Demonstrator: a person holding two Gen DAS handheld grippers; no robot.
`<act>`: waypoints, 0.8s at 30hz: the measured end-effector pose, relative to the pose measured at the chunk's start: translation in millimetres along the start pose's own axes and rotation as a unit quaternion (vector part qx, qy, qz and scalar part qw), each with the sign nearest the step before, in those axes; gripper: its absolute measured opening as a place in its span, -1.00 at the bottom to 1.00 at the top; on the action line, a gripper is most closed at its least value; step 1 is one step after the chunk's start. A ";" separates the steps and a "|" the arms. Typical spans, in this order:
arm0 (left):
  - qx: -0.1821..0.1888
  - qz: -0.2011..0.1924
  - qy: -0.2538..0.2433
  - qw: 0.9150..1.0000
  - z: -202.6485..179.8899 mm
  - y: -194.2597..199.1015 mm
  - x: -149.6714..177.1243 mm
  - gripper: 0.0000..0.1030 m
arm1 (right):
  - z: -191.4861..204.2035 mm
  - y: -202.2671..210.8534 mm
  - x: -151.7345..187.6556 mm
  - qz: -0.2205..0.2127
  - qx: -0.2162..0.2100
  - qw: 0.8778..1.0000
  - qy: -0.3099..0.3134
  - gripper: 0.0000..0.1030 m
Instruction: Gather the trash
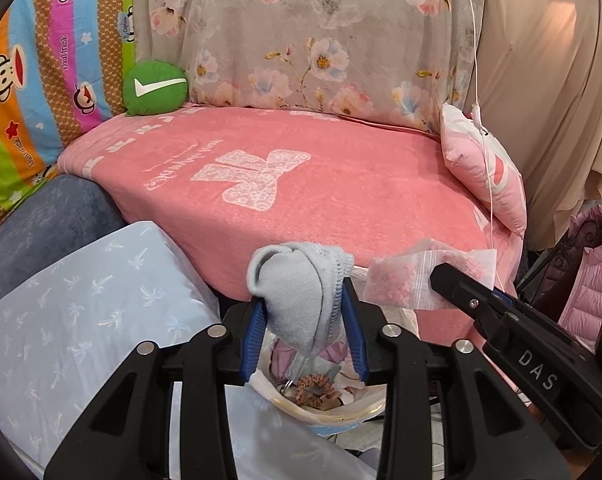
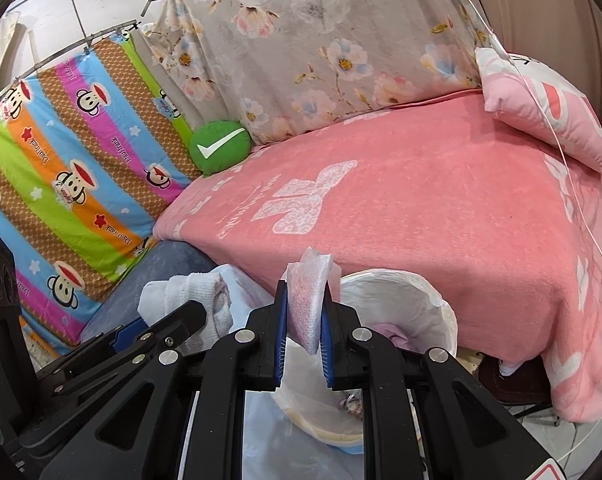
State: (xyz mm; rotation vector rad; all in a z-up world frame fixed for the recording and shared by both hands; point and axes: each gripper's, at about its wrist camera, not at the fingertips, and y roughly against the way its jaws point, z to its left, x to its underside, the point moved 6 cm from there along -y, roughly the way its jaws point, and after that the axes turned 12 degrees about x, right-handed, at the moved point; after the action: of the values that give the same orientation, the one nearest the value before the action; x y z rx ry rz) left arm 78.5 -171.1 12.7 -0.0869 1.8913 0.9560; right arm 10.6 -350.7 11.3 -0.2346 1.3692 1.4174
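Left hand-held gripper [image 1: 307,316] pinches our sock [image 1: 301,292], right hand-held gripper [image 2: 304,312] clamps the bag [image 2: 307,304]; released off-centre, either could miss the bin [image 2: 445,312].

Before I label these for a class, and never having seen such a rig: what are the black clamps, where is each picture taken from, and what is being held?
The black clamps are two handheld grippers; a person holds one in each hand. Each carries a fisheye camera looking along its jaws, so one picture comes from the left, one from the right.

The left gripper is shut on a rolled pale-blue sock. The right gripper is shut on a small clear zip bag of pinkish grains. Both hang over a lined waste bin that already holds scraps.

Behind lies a pink blanket, with a green checkmark cushion at its far left corner and a pink pillow at the right.
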 end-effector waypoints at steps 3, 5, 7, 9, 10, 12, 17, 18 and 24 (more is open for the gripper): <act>0.009 0.002 0.011 1.000 3.6 -6.8 -2.7 0.12 | -2.7 -8.7 -0.8 0.004 0.005 1.000 -0.001 -0.74; 0.005 -0.004 0.015 1.000 6.2 -8.8 -5.1 0.48 | -3.5 -14.8 -1.2 0.008 0.007 1.000 0.000 -0.73; -0.007 -0.008 0.014 1.000 10.1 -10.2 -6.7 0.59 | -2.3 -22.4 -1.8 0.011 0.010 1.000 0.001 -0.69; -0.013 -0.007 0.019 1.000 16.9 -11.5 -6.4 0.61 | -0.8 -28.1 -1.6 0.010 0.016 1.000 0.002 -0.62; -0.016 -0.006 0.023 1.000 20.9 -12.1 -6.3 0.61 | 0.9 -31.9 -1.1 0.013 0.018 1.000 0.004 -0.59; -0.022 -0.005 0.034 0.999 29.9 -12.4 -4.8 0.61 | 3.4 -37.5 0.6 0.017 0.018 1.000 0.004 -0.43; -0.049 -0.006 0.040 0.998 47.2 -8.7 0.3 0.61 | 13.3 -44.0 8.2 0.029 0.022 0.999 0.021 -0.20; -0.055 -0.006 0.039 0.998 49.9 -7.2 1.8 0.61 | 15.8 -44.1 10.3 0.031 0.023 0.999 0.027 -0.14; -0.087 -0.010 0.037 0.995 61.6 4.1 13.0 0.74 | 26.8 -37.0 24.2 0.034 0.043 0.996 0.076 0.05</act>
State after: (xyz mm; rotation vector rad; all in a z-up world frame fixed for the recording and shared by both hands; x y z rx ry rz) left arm 115.0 -124.2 -8.3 -0.2466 1.8684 1.1164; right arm 43.4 -326.0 -20.0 -0.2455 1.5730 1.4166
